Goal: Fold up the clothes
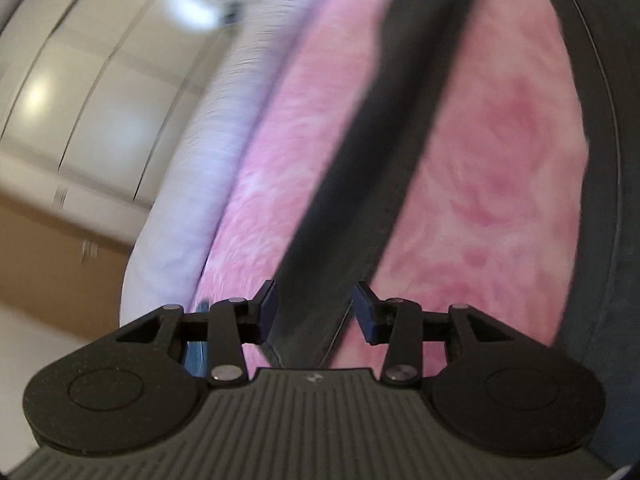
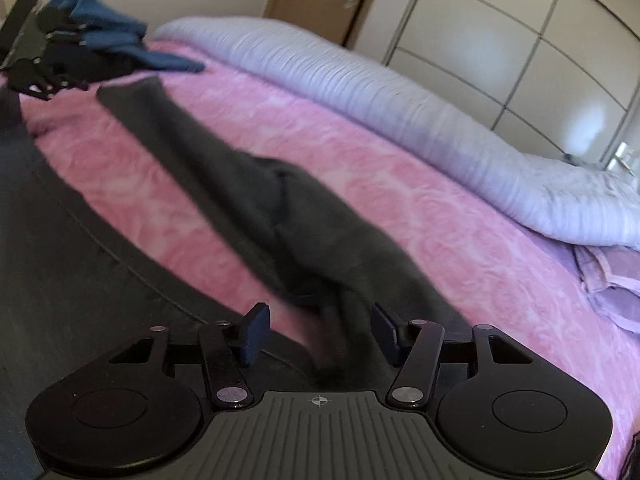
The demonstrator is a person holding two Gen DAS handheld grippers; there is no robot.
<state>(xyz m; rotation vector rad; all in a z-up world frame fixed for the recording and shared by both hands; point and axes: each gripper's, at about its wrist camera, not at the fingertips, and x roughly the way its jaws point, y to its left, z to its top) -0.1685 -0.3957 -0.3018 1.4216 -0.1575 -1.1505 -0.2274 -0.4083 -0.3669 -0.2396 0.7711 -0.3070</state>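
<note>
The left gripper [image 1: 314, 308] stands part open, a dark grey sleeve [image 1: 360, 184] running between its pads, which seem not to press it. The right gripper [image 2: 318, 330] gapes wider astride the other end of that sleeve [image 2: 256, 196], nothing pinched. Best to close both on the cloth's edge before lifting — taut, not bunched. The garment lies across the pink bedspread [image 2: 360, 208], near its pale-duvet [image 2: 400, 100] edge — limp, matte, creased mid-length.

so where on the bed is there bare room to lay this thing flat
The widest free patch is the pink bedspread between the long dark grey garment and the rolled pale lilac duvet. A narrower pink strip lies between that garment and the dark cloth on the near left. The far left corner is crowded with blue clothes.
</note>
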